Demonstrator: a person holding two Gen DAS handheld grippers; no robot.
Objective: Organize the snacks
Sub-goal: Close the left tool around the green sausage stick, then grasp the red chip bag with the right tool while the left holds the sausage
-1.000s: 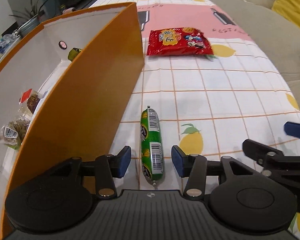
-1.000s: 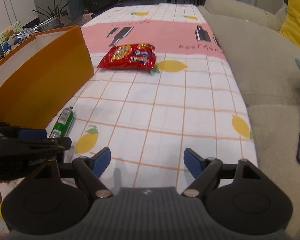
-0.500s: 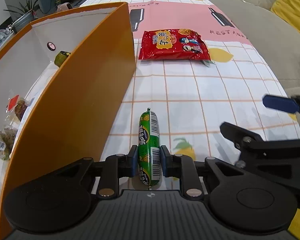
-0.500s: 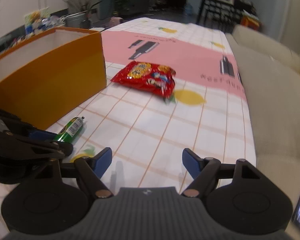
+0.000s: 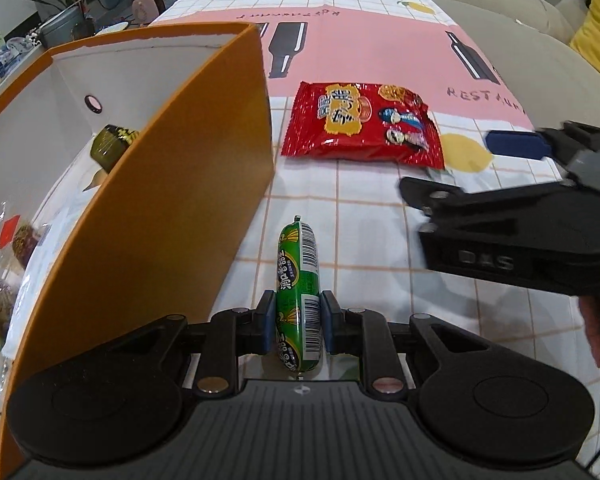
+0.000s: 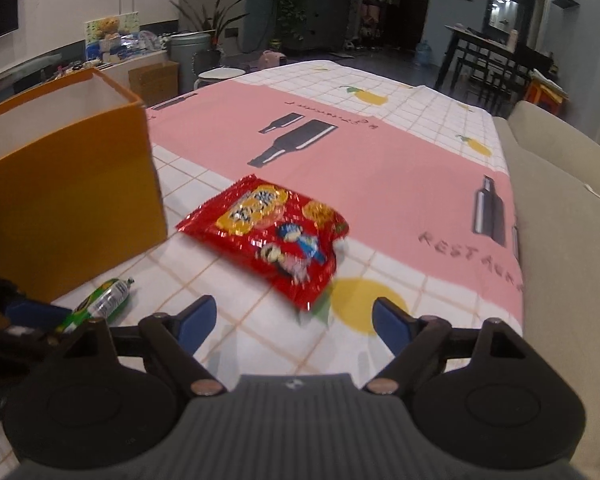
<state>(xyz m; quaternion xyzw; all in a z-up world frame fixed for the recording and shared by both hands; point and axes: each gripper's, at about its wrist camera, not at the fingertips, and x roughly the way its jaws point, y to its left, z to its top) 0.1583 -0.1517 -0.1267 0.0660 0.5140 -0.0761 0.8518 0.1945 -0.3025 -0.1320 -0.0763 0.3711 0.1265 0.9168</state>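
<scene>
The green sausage stick (image 5: 299, 292) is pinched in the left gripper (image 5: 297, 322) beside the orange box (image 5: 172, 208), while the right gripper (image 6: 294, 322) hangs wide apart before the red snack bag (image 6: 272, 236).

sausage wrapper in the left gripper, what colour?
Green with yellow print and white barcode panels; the sausage shows best in the left wrist view.
</scene>
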